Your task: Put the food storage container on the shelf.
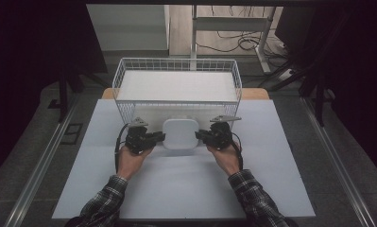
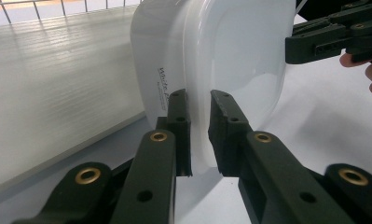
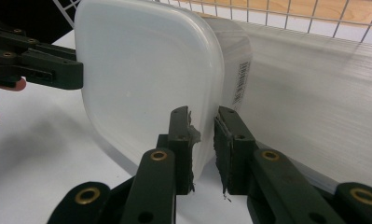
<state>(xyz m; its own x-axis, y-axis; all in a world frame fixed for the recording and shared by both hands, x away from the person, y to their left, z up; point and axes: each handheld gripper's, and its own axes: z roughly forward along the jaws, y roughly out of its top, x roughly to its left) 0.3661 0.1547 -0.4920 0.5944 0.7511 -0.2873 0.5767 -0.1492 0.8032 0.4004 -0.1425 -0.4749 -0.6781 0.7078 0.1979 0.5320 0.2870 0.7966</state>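
You have the white plastic container (image 1: 180, 134) pinched by its lid rim on both sides, the left hand-held gripper (image 1: 154, 137) and right hand-held gripper (image 1: 202, 135) each closed on an edge. It sits just before the wire basket (image 1: 124, 75) over the worktop (image 1: 271, 179). It looks light, smooth and somewhat flexible, so the thin rim may slip or bend; keep both grips level.

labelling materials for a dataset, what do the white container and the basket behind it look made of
The white container looks like translucent plastic with a smooth, slightly glossy finish: light passes through its rim at the left gripper and right gripper, and it bears a printed barcode. The basket looks like white-coated metal wire, going by its thin grid, lined with what seems a ribbed white plastic sheet.
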